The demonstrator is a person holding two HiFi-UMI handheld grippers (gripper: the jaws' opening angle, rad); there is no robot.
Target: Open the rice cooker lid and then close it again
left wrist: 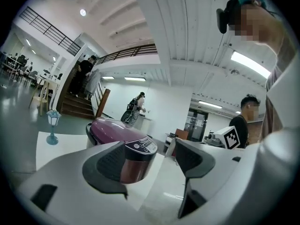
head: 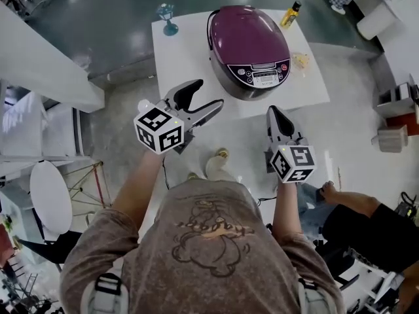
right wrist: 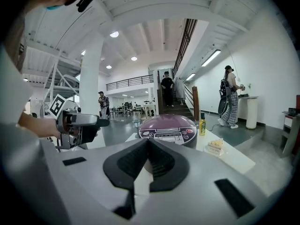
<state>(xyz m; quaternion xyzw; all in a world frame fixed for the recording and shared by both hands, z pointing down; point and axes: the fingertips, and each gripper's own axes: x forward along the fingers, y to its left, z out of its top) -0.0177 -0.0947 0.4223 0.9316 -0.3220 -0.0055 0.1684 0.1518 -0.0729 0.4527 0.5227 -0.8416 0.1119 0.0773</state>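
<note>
A purple rice cooker [head: 250,50] with its lid down stands on the white table [head: 190,51], control panel facing me. My left gripper [head: 204,97] hangs open over the table's near edge, a short way left of the cooker and touching nothing. In the left gripper view the rice cooker [left wrist: 123,139] shows between and beyond the spread jaws. My right gripper [head: 275,115] is shut and empty, held off the table's near edge, below the cooker. The right gripper view has the rice cooker [right wrist: 168,129] straight ahead past the closed jaws.
A blue goblet-like lamp [head: 167,17] stands at the table's far left corner. A yellow bottle [head: 291,14] and a small snack [head: 301,61] sit to the cooker's right. White shelving [head: 39,64] flanks the left. A seated person [head: 366,221] is at the lower right.
</note>
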